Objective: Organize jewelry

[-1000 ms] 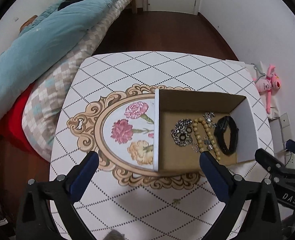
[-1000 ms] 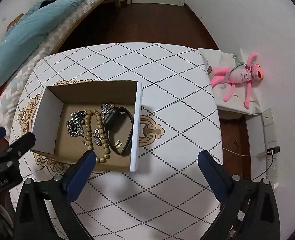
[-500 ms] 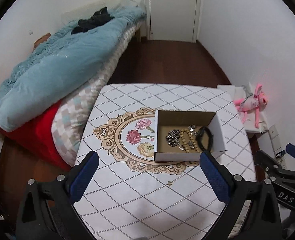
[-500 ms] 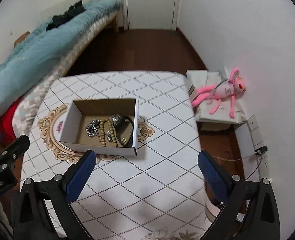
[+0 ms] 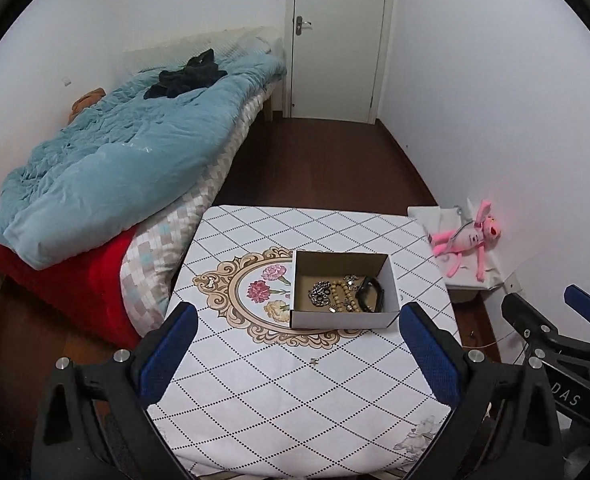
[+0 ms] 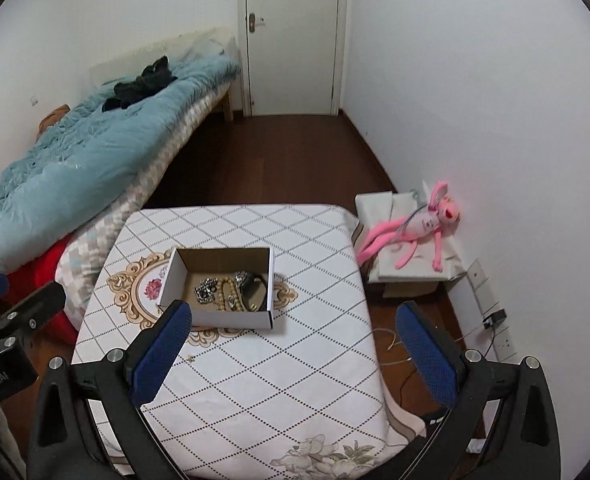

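The cardboard box (image 5: 343, 294) sits on the table (image 5: 295, 392) near the middle, partly over the flower medallion print. Inside it lie approx. 4 pieces: a silver chain (image 5: 320, 294), a beaded bracelet (image 5: 341, 295), a black band (image 5: 371, 294) and a small sparkly piece (image 5: 350, 279) at the back. All of them are in 1 loose group on the box floor, touching each other (the box has no compartments that I can see).

The left gripper (image 5: 295, 350) and the right gripper (image 6: 291, 344) are both spread wide, nothing between the fingers, and both hang well above and back from the box.

I judge the task as almost finished or finished, because no jewelry is visible on the tablecloth outside the box, except 1 tiny dark speck (image 5: 315, 361) in front of it, too small to tell what it is. What could remain: separating the pieces inside, if needed
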